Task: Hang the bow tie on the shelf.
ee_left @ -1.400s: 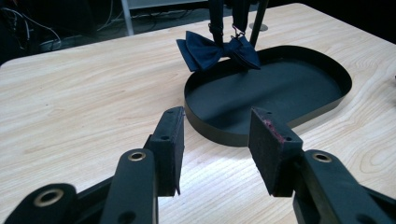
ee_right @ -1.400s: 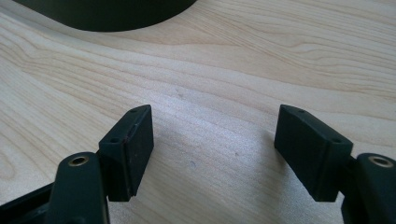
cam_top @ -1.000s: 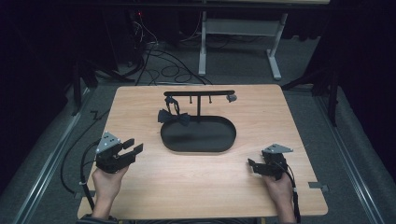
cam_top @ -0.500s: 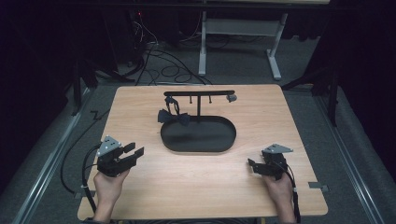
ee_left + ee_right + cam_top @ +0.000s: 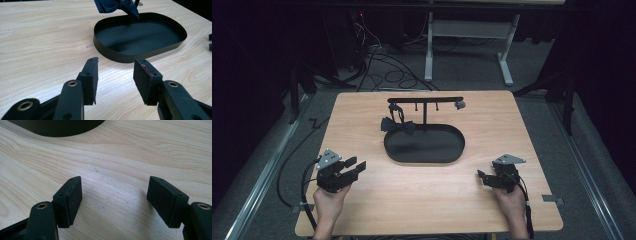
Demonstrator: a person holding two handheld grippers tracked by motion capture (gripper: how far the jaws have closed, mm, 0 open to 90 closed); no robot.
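A black oval tray [image 5: 424,157] lies at the table's middle, with a T-shaped black stand [image 5: 425,100] rising from its far side. A dark bow tie [image 5: 398,125] hangs from the stand's left arm; in the left gripper view the bow tie [image 5: 115,6] dangles over the tray rim [image 5: 117,56]. My left gripper [image 5: 356,167] rests low at the front left, open and empty, pointing toward the tray. My right gripper [image 5: 480,178] sits at the front right, open, nothing between its pads [image 5: 72,197]. Both are well short of the tray.
The wooden table [image 5: 377,210] has bare room around the tray. Small pegs and a grey knob [image 5: 459,105] sit on the stand's bar. Beyond the far edge are floor cables [image 5: 382,60] and a white desk frame [image 5: 467,35]. A metal clip [image 5: 553,201] sits at the right front edge.
The left hand has slid a little toward the front of the table. The right hand has kept still. Both pairs of jaws stand as before.
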